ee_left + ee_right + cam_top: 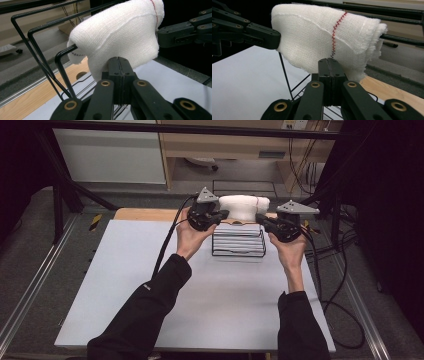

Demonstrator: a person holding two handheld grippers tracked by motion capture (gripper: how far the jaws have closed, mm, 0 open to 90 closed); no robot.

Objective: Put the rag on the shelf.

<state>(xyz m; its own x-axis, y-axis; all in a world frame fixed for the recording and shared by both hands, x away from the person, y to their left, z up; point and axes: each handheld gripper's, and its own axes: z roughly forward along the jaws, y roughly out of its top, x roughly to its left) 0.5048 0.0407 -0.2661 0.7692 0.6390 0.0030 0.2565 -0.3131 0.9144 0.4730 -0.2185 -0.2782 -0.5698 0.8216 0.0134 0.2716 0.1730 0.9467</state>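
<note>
A folded white cloth with a red stitched line hangs over the top wires of a black wire rack at the far middle of the table. My left gripper is shut on the cloth's left end, and my right gripper is shut on its right end. In the left gripper view the closed jaws pinch the lower edge of the cloth, and rack wires run into it. In the right gripper view the closed jaws grip the cloth just under the red stitching.
The rack stands on a pale grey mat laid over a wooden tabletop. Cables trail from both grippers across the mat and off the right side. A black frame bar crosses overhead at the back.
</note>
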